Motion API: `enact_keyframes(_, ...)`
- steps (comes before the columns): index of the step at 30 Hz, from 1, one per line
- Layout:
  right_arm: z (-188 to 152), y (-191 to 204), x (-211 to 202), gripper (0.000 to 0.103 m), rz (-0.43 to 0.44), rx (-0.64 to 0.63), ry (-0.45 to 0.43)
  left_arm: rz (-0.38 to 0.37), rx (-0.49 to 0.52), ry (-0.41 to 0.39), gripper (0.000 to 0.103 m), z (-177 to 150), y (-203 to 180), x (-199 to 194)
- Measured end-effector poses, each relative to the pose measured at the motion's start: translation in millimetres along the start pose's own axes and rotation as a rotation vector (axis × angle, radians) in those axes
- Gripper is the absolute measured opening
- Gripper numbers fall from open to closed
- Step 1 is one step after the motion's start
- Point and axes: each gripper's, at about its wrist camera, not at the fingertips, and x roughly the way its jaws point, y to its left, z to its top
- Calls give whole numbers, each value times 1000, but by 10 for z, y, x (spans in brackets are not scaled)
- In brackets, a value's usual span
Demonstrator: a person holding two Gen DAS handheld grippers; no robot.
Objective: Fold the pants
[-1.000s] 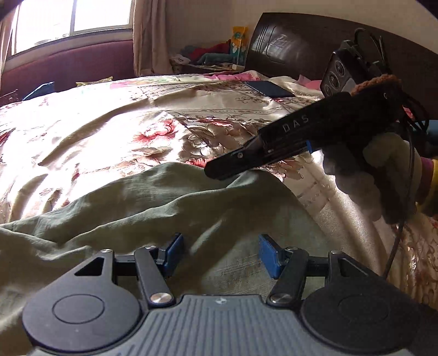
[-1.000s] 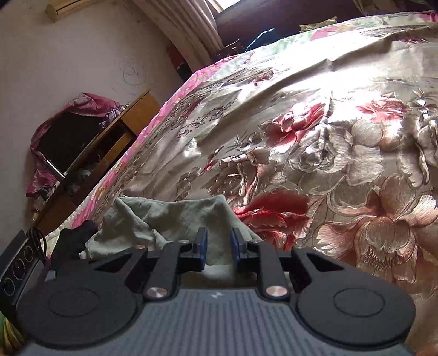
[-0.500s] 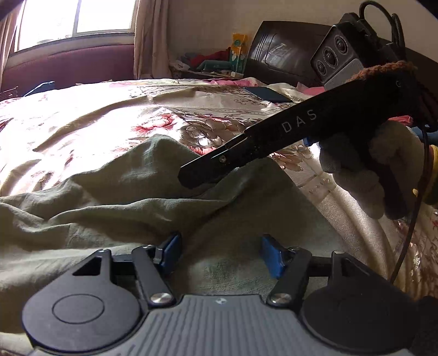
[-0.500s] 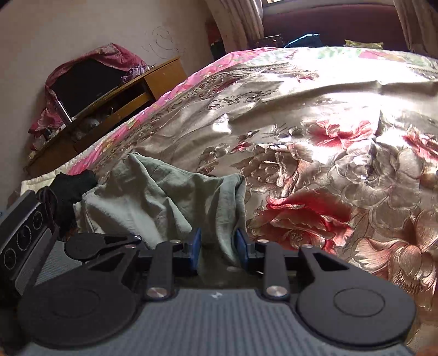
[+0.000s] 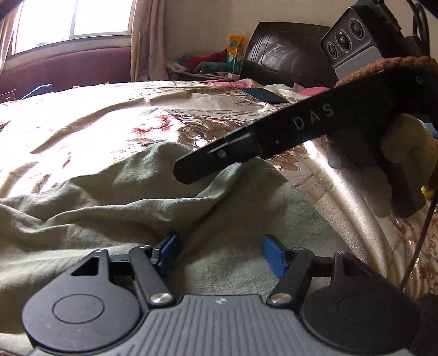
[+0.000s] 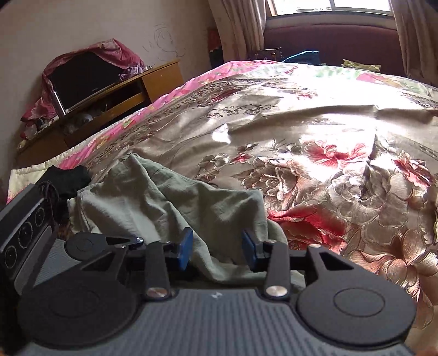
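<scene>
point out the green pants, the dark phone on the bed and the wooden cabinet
green pants (image 5: 115,208), left wrist view, rumpled middle of the cloth
dark phone (image 5: 264,95), left wrist view, its flat face
wooden cabinet (image 6: 161,79), right wrist view, right door front

Daylight from window blows out bedspread; fisheye-warped edges, sharp.

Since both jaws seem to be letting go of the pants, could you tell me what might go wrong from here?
The right gripper, its jaws just opening, has a loose fold of the green pants between them; it may snag as the gripper lifts. The pants lie rumpled on the glossy bedspread, so the fold may slide or set crooked.
</scene>
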Motion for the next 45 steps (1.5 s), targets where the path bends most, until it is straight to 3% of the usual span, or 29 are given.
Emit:
enact_keyframes(3,82,-236,60,40,10,74,-18,-7,-6,-2,80,0,14,5)
enact_keyframes(7,85,-438,282,42,-32,112,54,-13,-4,-4,82,-10,32,10)
enact_keyframes(10,59,-415,250,42,29,137,50,-18,-5,-6,82,-21,45,14)
enact_keyframes(12,54,-280,189,42,62,95,38,-21,-7,-7,83,-26,57,12)
enact_keyframes(20,49,167,131,42,-32,-140,46,-24,-1,-9,83,-43,67,15)
enact_keyframes(28,27,316,213,41,-4,-192,97,-29,3,-12,85,-53,69,25)
enact_keyframes(31,56,209,393,41,17,-102,126,-30,6,-13,85,-55,67,25)
enact_keyframes(34,133,-90,561,40,43,106,82,-30,5,-14,85,-50,63,24)
enact_keyframes(36,216,-458,593,28,77,338,12,-32,1,-14,85,-50,68,29)
enact_keyframes(37,234,-644,600,13,76,447,-8,-31,-3,-16,85,-49,74,29)
enact_keyframes(39,232,-958,549,12,13,591,-72,-35,-17,-15,86,-51,103,34)
enact_keyframes(42,218,-1074,252,15,-100,625,-116,-26,-23,-10,86,-34,121,16)
enact_keyframes(45,133,-717,-158,15,-123,486,-141,1,-56,-28,86,46,155,-85)
